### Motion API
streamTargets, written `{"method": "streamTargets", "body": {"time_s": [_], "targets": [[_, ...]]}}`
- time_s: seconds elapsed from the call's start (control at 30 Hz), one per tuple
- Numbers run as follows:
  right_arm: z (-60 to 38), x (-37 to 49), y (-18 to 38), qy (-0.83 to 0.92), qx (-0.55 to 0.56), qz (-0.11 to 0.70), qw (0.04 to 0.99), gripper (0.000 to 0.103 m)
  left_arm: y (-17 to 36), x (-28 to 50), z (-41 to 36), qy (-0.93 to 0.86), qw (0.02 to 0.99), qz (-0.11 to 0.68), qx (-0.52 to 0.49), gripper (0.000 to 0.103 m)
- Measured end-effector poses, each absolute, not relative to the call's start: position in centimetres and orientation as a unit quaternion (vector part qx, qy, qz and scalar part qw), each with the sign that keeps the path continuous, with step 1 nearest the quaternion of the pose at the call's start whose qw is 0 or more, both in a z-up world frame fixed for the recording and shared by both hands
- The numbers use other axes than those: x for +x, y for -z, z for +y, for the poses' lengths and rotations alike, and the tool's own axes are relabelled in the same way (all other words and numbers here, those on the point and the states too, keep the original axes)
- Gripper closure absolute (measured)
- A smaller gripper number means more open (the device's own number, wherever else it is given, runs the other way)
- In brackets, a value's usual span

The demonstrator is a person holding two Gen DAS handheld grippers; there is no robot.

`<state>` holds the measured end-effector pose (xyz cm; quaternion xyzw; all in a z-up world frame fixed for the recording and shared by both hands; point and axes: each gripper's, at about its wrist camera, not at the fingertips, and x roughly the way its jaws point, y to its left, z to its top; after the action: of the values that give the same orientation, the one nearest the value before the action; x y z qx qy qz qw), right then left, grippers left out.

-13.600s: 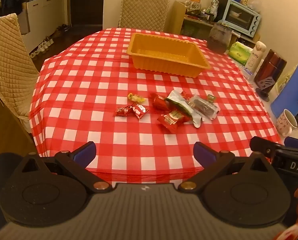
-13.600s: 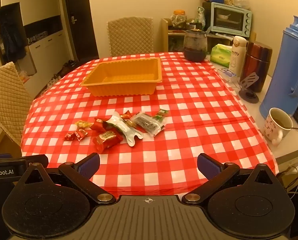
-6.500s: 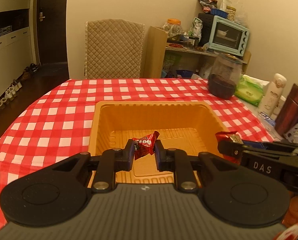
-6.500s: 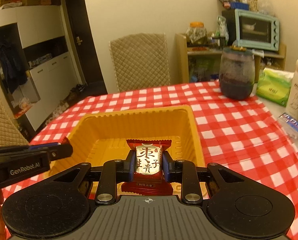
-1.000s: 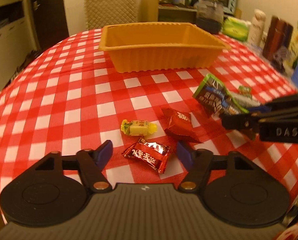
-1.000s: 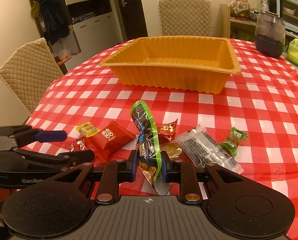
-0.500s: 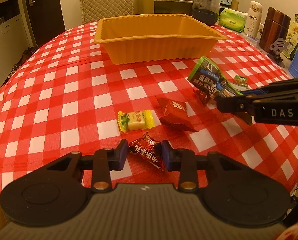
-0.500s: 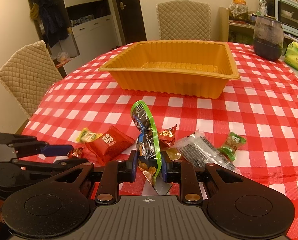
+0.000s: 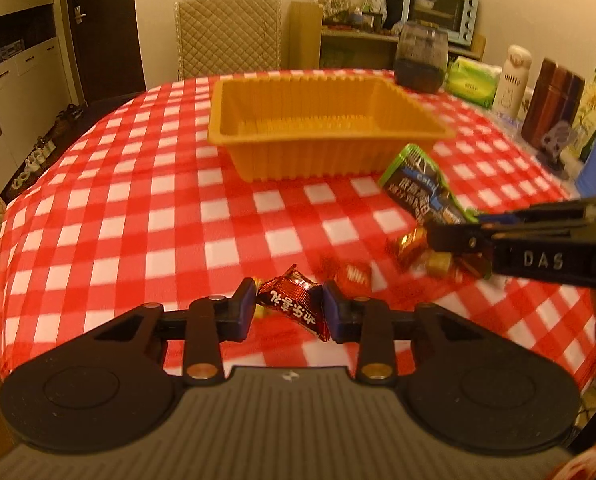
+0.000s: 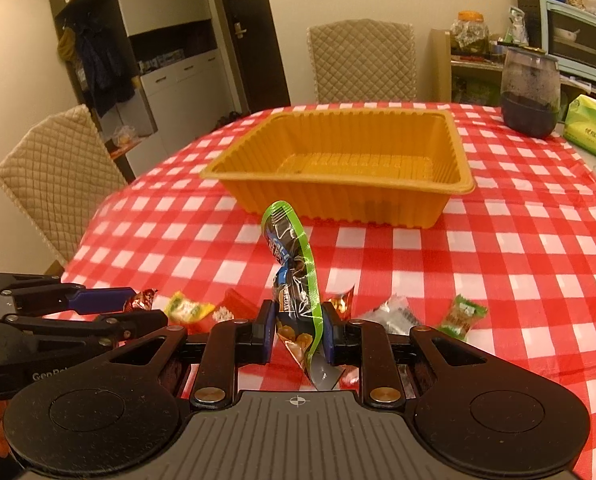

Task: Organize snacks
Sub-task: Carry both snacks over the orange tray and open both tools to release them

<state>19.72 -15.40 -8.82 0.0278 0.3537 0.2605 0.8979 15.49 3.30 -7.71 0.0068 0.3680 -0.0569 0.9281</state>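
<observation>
1. Red foil candy [image 9: 294, 303] sits crosswise between the jaws of the left gripper [image 9: 289, 309], pinched at its middle; both twisted ends stick out above and below the pads.
2. Right gripper [image 10: 296, 334] is closed on a green-edged packet [image 10: 294, 280], clamped near its lower end. Most of the packet stands up ahead of the jaws and curls toward the tray [image 10: 455, 184].
3. Tray lies straight ahead of both jaw pairs, well apart from them, on the checked cloth [image 10: 497, 264]. Its visible floor looks bare; the near part is hidden by the wall.
4. Loose snacks below and beside the jaws: yellow candy [image 10: 186, 309] to the left of the right jaws, silver bag [image 10: 393, 314] and green sweet [image 10: 459, 315] to their right, red pack [image 9: 351, 276] just past the left jaws.
5. Judged step: both loads gripped and lifted, carry to the tray not yet done.
6. Risk, left: slick foil with a narrow pinch; the candy could twist or squirt out if the carry jolts.
7. Risk, right: the packet is top-heavy and floppy; it could fold sideways, catch the tray's near wall, or slide through the pads.
8. Risk, both: the grippers are near each other; converging on the tray together could knock them, or the packet's tip could brush the left one.
</observation>
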Motion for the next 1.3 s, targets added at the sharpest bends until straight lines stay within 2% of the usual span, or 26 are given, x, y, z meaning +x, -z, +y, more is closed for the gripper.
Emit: {"method": "streamTargets", "body": {"time_s": [0.7,1.3], "targets": [[-16.0,25.8,3.8,-0.230,0.060,0.307,0.922,0.079,2.0,25.4,1.6,0.088,0.945,0.314,0.017,0.070],[-15.0,34.7,3.8,-0.210,0.082,0.321,0.920,0.079,3.1,33.9,2.4,0.069,0.943,0.326,0.003,0.070]]}}
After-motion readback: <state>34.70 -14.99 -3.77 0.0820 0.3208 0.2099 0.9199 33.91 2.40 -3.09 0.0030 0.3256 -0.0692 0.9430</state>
